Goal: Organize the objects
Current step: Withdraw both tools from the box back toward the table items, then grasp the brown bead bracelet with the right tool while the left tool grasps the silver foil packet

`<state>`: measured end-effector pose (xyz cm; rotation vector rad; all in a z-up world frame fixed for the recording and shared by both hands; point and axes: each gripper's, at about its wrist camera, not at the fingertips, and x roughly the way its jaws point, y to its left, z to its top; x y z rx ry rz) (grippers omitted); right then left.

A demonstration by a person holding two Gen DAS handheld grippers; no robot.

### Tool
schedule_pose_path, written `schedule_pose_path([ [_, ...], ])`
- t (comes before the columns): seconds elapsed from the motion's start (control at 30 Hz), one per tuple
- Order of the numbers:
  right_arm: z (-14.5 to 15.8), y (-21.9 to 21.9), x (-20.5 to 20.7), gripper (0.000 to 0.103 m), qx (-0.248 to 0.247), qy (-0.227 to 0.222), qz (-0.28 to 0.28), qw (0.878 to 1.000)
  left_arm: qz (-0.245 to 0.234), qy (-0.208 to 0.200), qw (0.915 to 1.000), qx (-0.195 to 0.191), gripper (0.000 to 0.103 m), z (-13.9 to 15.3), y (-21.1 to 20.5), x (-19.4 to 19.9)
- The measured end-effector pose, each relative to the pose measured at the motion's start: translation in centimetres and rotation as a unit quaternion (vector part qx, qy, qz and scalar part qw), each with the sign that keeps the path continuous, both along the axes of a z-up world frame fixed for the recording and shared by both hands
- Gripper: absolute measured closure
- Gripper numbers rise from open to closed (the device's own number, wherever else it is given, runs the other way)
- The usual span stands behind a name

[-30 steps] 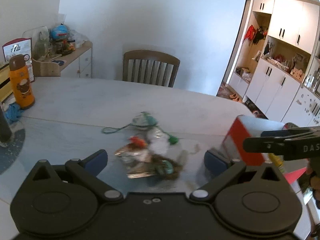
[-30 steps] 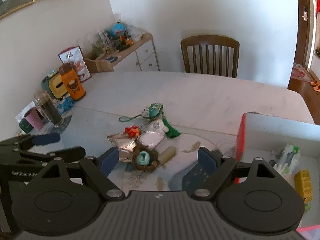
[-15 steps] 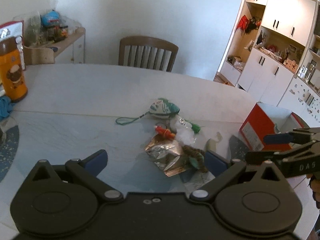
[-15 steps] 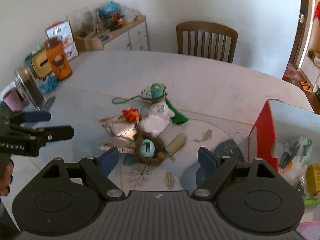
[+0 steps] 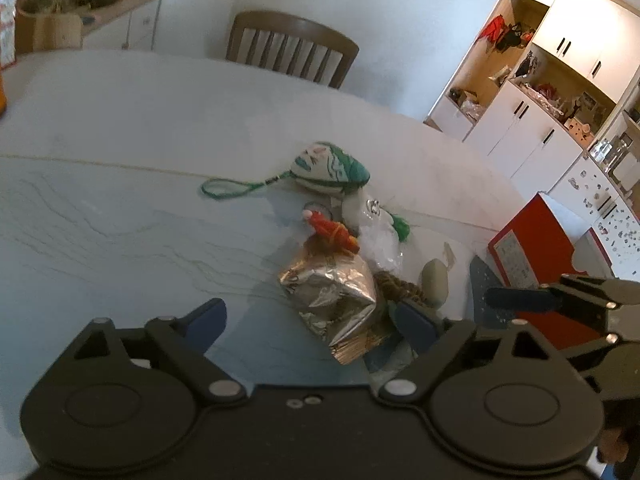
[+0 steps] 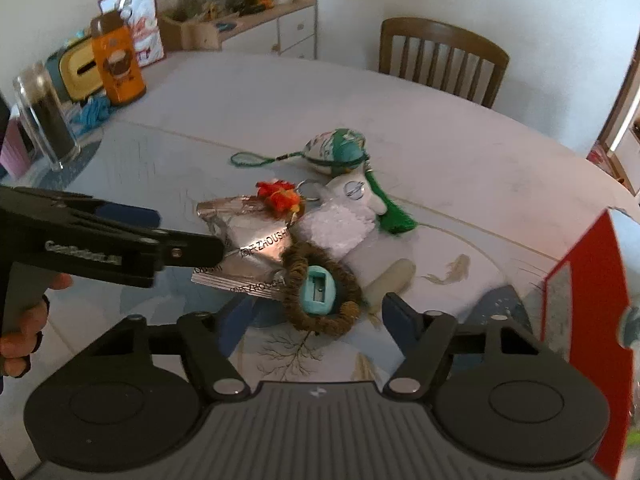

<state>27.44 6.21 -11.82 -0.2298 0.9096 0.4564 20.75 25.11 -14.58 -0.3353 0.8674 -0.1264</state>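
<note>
A pile of small things lies mid-table: a crumpled silver foil packet (image 5: 332, 292) (image 6: 248, 236), a brown woven ring (image 6: 352, 284) with a teal sharpener (image 6: 320, 288) inside it, a red-orange charm (image 6: 278, 196), a white plush (image 6: 344, 216), a green-and-white pouch (image 5: 328, 168) with a cord loop, and a beige cylinder (image 6: 394, 276). My left gripper (image 5: 310, 320) is open just short of the foil packet. My right gripper (image 6: 316, 320) is open, with the ring and sharpener just ahead between its fingers. Each gripper shows in the other's view, the left gripper (image 6: 180, 236) and the right gripper (image 5: 552, 294).
A red box (image 6: 580, 320) (image 5: 528, 248) stands open at the table's right. An orange bottle (image 6: 118, 68) and a glass jar (image 6: 46, 120) stand far left. A wooden chair (image 6: 440, 60) is behind the table, a sideboard (image 6: 280, 12) by the wall.
Both grippers have come in closer to the pile from either side. The left one now sits at the foil packet, the right one at the ring. Both stayed open.
</note>
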Motion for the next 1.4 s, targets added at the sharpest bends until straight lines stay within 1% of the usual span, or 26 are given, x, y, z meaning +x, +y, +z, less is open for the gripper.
schedule_pose_path([
  [0.27,-1.3,1.2,1.2,0.056,0.001,0.018,0.008,1.000,-0.003,0.018,0.9991,-0.039,0.024,-1.4,-0.2,1.8],
  [0.33,-1.5,1.4,1.5,0.065,0.000,0.019,0.008,1.000,-0.001,0.024,0.9984,-0.051,0.027,-1.7,-0.1,2.2],
  [0.43,-1.6,1.7,1.9,0.070,0.002,0.020,0.006,1.000,0.000,0.030,0.9977,-0.062,0.033,-2.1,-0.1,2.5],
  [0.47,-1.6,1.7,2.0,0.070,0.002,0.020,0.005,1.000,-0.002,0.031,0.9974,-0.065,0.037,-2.2,-0.2,2.6],
  [0.5,-1.6,1.8,2.0,0.071,0.003,0.019,0.004,1.000,-0.004,0.030,0.9973,-0.067,0.040,-2.2,-0.2,2.7],
  [0.6,-1.6,1.8,2.0,0.075,0.004,0.017,0.003,1.000,-0.006,0.032,0.9968,-0.073,0.045,-2.3,-0.2,2.8],
  [0.77,-1.8,2.1,2.3,0.082,-0.003,0.016,0.001,1.000,-0.001,0.030,0.9971,-0.070,0.050,-2.3,-0.3,2.8],
  [0.83,-1.8,2.1,2.4,0.088,-0.005,0.017,0.000,1.000,-0.001,0.031,0.9971,-0.070,0.052,-2.3,-0.3,2.8],
  [0.87,-1.8,2.2,2.4,0.088,-0.007,0.017,-0.001,1.000,-0.001,0.031,0.9971,-0.070,0.053,-2.3,-0.3,2.7],
  [0.93,-1.8,2.1,2.3,0.092,-0.004,0.020,-0.001,1.000,-0.002,0.031,0.9973,-0.067,0.055,-2.3,-0.3,2.7],
  [1.07,-1.5,1.8,2.1,0.094,-0.004,0.018,-0.009,1.000,-0.006,0.034,0.9974,-0.063,0.061,-2.0,-0.4,2.4],
  [1.2,-0.7,0.9,1.7,0.095,0.011,0.022,-0.024,0.999,-0.013,0.034,0.9970,-0.068,0.067,-1.1,-0.4,1.8],
  [1.4,0.7,-0.8,0.1,0.096,0.036,0.026,-0.042,0.998,-0.027,0.032,0.9970,-0.065,0.070,0.1,-0.7,0.0],
])
